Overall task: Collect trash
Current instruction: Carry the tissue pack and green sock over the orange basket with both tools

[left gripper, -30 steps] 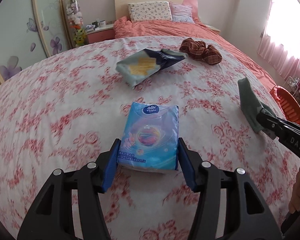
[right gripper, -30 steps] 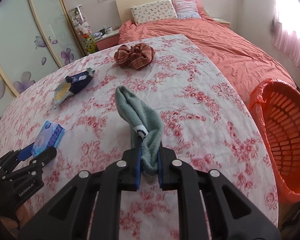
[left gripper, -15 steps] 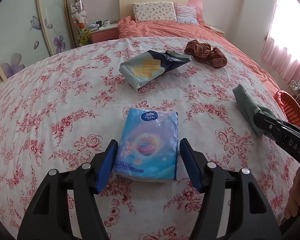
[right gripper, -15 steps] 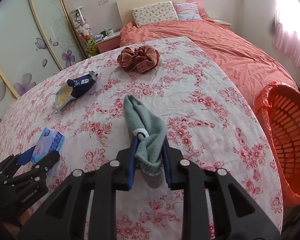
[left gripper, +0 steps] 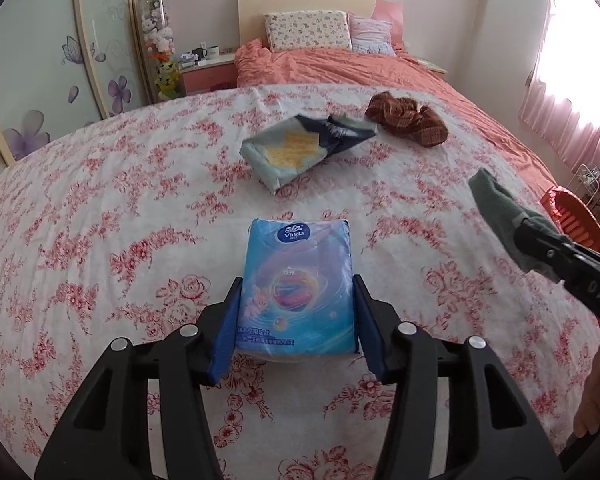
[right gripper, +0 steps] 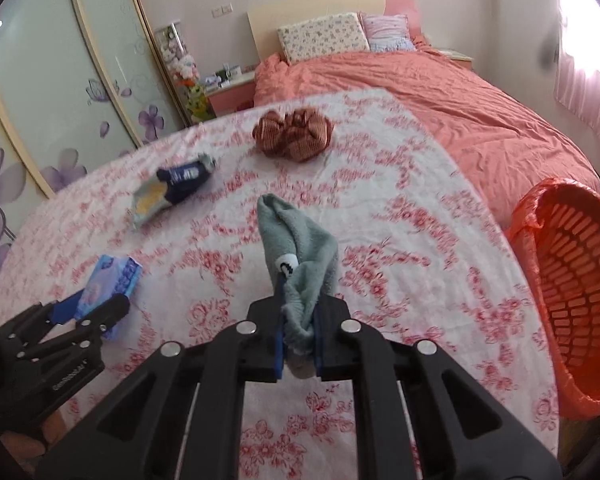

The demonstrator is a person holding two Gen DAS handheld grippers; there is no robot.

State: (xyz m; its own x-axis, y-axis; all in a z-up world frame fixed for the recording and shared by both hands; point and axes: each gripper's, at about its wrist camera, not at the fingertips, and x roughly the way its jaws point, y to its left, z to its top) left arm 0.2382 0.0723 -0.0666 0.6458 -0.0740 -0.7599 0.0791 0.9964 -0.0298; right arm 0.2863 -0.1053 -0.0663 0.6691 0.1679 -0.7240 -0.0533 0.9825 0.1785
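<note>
From the left wrist camera, the left gripper [left gripper: 296, 318] has its jaws wide on both sides of the tissue pack [left gripper: 298, 288]. The blue pads stand just beside the pack's edges, and I cannot tell if they already touch it. The pack lies flat on the flowered tabletop [left gripper: 100, 220]. At 12 o'clock from it lies the snack bag [left gripper: 304, 150], and at 1 o'clock the brown checked cloth [left gripper: 408, 118]. At 3 o'clock the right gripper [left gripper: 540, 248] carries the grey sock [left gripper: 496, 204].

From the right wrist camera, the right gripper [right gripper: 298, 320] has its jaws narrow and closed on the grey sock [right gripper: 296, 240], which is lifted above the tabletop [right gripper: 420, 240]. The orange basket [right gripper: 572, 280] stands at 3 o'clock, beside the tabletop edge, and the part I can see looks empty. The snack bag [right gripper: 172, 186] is at 10 o'clock, the brown cloth [right gripper: 294, 140] at 12 o'clock, and the tissue pack [right gripper: 108, 280] at 9 o'clock between the jaws of the left gripper [right gripper: 96, 304].

I judge the task is at an early stage: 1 thing is in hand, 3 things remain on the tabletop.
</note>
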